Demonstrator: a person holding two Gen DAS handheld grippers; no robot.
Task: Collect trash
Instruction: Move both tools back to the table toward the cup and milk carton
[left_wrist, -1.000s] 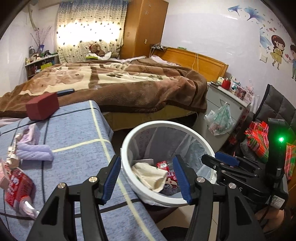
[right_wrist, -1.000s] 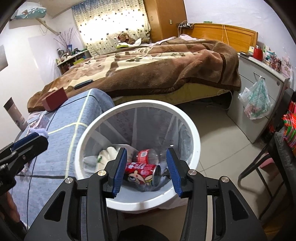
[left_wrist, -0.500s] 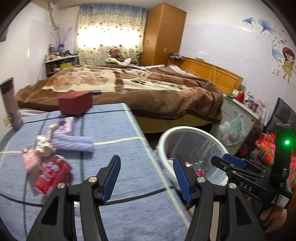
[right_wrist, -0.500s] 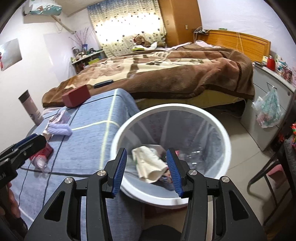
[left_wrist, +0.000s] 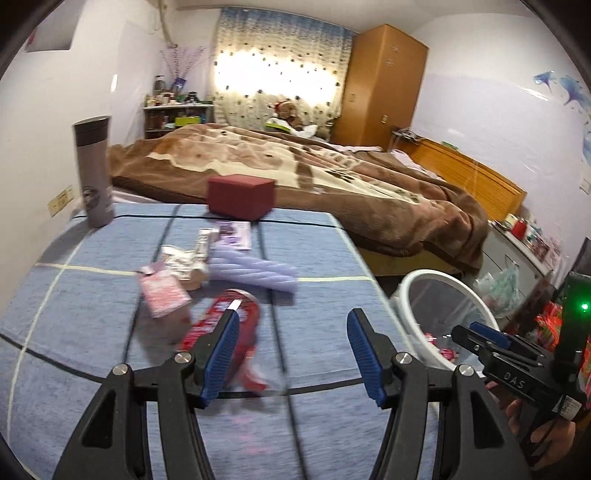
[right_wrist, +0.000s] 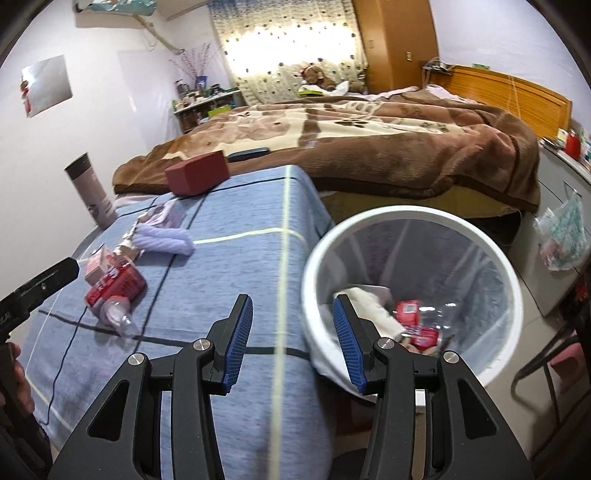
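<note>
Right wrist view alone looks into the white bin (right_wrist: 513, 295): a red can (right_wrist: 424, 334) and crumpled paper inside. Left gripper (left_wrist: 291, 358) tilts down over the blue tablecloth (left_wrist: 332, 251), jaws apart and empty, crushed red bottle (left_wrist: 229, 325) at lower centre. Right gripper (right_wrist: 291, 341) gapes empty, straddling the table edge beside the bin's rim.

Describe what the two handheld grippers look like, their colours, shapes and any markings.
Both are black plastic tools with two angled fingers ending in ribbed blue pads, joined by silver screws. That shows on the left gripper and on the right gripper in their own views. Seen from the left view, the right gripper carries white lettering, a small white sticker and an upright black block with a green light.
</note>
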